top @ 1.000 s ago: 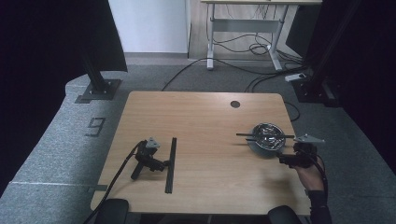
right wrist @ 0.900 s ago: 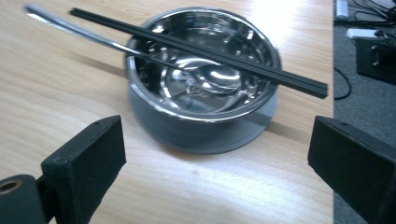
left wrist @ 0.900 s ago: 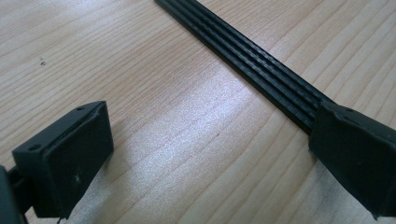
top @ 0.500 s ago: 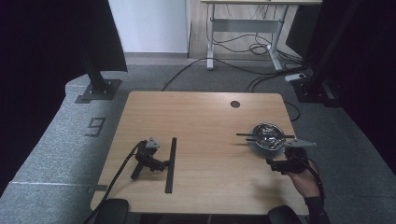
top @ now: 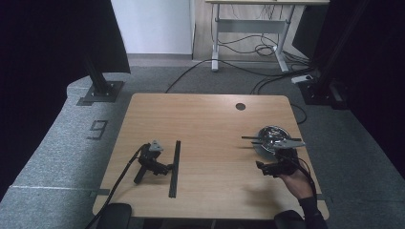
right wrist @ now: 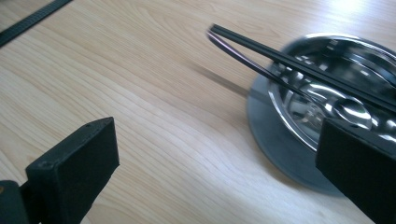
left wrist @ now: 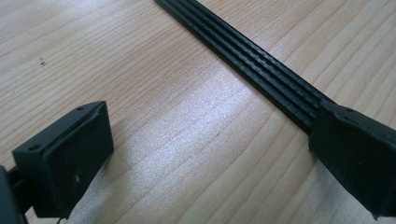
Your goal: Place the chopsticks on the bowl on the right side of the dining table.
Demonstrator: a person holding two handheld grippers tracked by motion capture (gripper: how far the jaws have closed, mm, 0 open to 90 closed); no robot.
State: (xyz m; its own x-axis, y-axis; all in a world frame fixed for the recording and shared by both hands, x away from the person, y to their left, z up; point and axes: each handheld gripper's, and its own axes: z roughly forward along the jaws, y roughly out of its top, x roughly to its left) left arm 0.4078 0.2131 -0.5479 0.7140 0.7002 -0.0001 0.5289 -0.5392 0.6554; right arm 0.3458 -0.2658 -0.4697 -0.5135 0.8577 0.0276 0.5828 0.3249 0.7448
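Note:
My left gripper (top: 167, 168) lies on the wooden table (top: 210, 114) with no hand on it. Its jaws stand open, facing a long black ribbed strip (top: 174, 168). In the left gripper view the left gripper (left wrist: 210, 154) has bare wood between its jaws, and the strip (left wrist: 261, 70) runs up to the right jaw. A hand holds my right gripper (top: 261, 167) open, just in front of a shiny metal bowl (top: 274, 128). Two thin black sticks (top: 270, 139) rest across the bowl. The right gripper (right wrist: 219, 158) sees the bowl (right wrist: 299, 121) and the sticks (right wrist: 289, 60) ahead to its right.
The table has a round cable hole (top: 240, 106) near its far edge. A cable (top: 119, 181) trails from the left gripper over the front edge. Grey carpet, a black stand base (top: 100, 93) and another desk's legs (top: 217, 43) lie beyond the table.
The hand has carried my right gripper leftward and a little toward the front edge, away from the bowl's right side. The left gripper and the strip have stayed put.

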